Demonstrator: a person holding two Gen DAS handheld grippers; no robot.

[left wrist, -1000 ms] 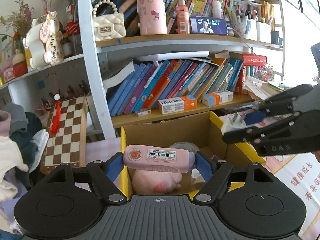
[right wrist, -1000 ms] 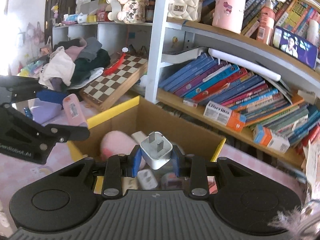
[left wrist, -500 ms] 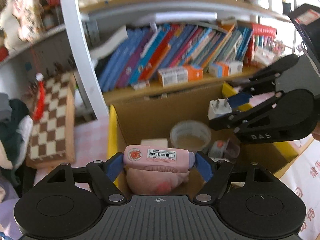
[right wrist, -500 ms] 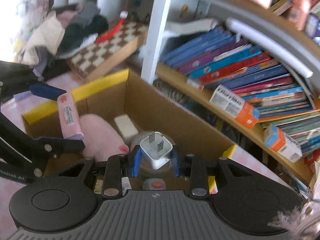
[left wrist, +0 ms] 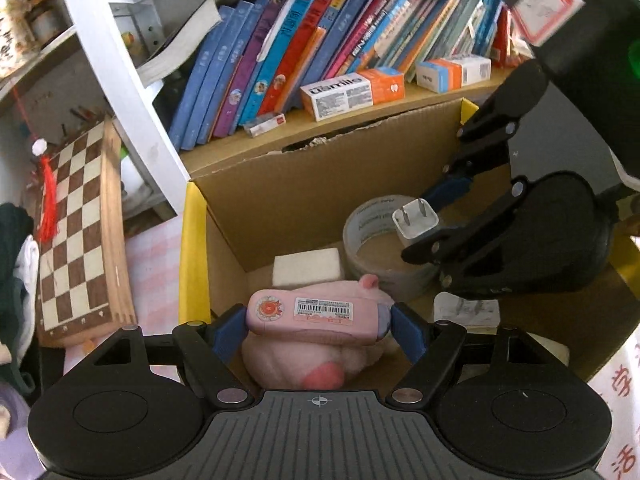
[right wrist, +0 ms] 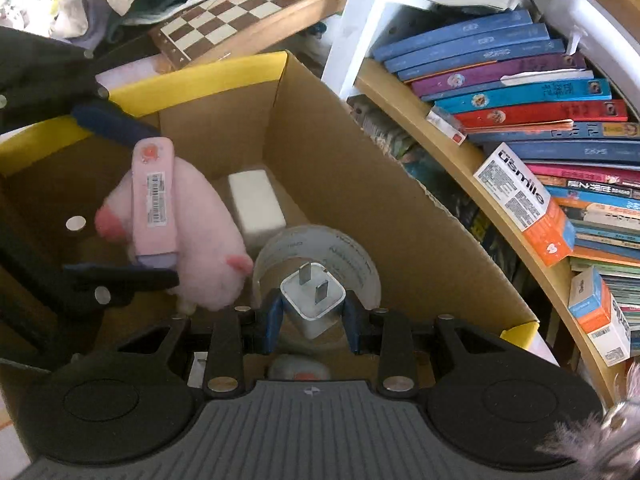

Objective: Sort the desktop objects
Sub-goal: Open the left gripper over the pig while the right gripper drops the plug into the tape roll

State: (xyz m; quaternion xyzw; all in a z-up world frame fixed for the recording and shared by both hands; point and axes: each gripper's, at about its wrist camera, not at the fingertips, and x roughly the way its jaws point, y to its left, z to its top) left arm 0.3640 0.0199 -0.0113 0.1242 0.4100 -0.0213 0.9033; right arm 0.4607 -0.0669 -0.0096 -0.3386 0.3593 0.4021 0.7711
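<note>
Pink plastic oblong case with barcode sticker (left wrist: 316, 312): clamped end to end in left claw (left wrist: 314, 322), held crosswise above pink plush pig (left wrist: 304, 364), inside open brown cardboard box with yellow-taped rim (left wrist: 192, 240). White square plug adapter with two metal prongs (right wrist: 314, 296): pinched by its flat sides in right claw (right wrist: 310, 320), prongs facing away, hanging over clear tape roll (right wrist: 352, 256) at box's right side. White rectangular foam block (left wrist: 306, 266) on box floor at far wall.

Handling, judged: case rigid, light, smooth-skinned, so lengthwise grip prone to slipping; flat ends give best purchase. Adapter hard, compact, glossy; sides to be taken, prongs avoided. Neither fragile for a short drop onto plush or card.

Both loads already within box walls; release looks close.
</note>
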